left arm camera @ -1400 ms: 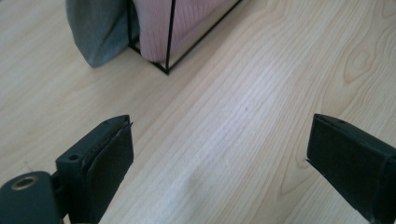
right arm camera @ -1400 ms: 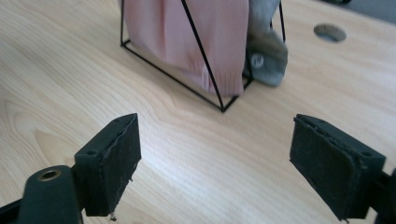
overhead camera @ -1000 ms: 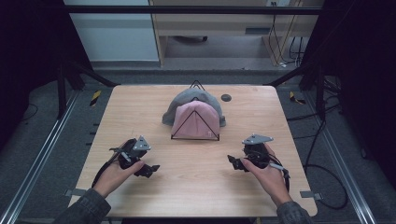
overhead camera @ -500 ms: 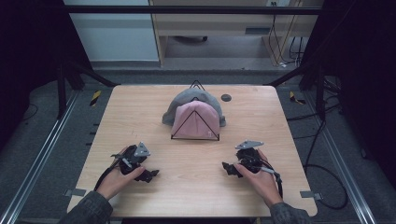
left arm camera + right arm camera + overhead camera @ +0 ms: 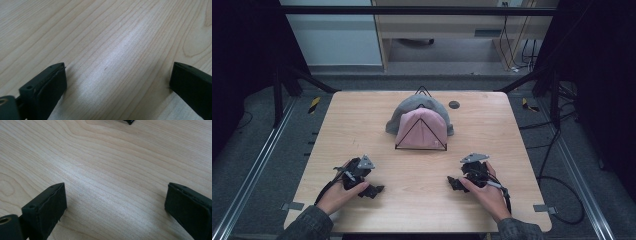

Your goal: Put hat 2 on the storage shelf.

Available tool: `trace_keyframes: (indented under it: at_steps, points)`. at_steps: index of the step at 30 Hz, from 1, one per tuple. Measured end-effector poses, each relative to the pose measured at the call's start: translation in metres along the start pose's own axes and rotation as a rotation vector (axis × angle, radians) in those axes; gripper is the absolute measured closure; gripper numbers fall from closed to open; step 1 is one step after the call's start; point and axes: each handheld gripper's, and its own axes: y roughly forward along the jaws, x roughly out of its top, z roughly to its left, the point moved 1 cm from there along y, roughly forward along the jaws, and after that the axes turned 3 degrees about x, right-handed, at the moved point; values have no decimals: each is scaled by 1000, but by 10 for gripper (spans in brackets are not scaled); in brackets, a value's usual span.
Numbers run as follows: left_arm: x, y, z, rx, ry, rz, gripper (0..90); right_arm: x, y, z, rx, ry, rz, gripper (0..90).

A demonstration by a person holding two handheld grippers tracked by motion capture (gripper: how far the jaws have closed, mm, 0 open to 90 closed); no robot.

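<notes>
Both tools sit low on the wooden table (image 5: 362,125); the left gripper (image 5: 371,190) has its jaws spread wide over bare wood, and the right gripper (image 5: 455,183) is just as wide, holding nothing; the pink hat (image 5: 422,127) leans on a wire stand mid-table, the grey hat (image 5: 404,110) behind it; best approach looks slow, from both sides, pinching fabric, not wire.

The bench (image 5: 362,130) is pale wood with wavy grain. At frame centre, a pink hat (image 5: 422,127) overlaps a grey hat (image 5: 407,111). Both tongs (image 5: 117,82) (image 5: 115,202) are black.
</notes>
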Motion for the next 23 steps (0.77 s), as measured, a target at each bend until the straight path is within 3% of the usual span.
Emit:
trace_keyframes:
  at_steps: [6,9,23]
  points:
    - [-2,0,-2,-2,-7,-16,0,-2,2,5,-12,-16,-3,8]
    - [-2,0,-2,-4,-9,-17,0,-8,1,5,-10,-26,-45,7]
    - [-2,-1,-2,-17,15,-8,0,-14,-6,3,3,-33,-41,6]
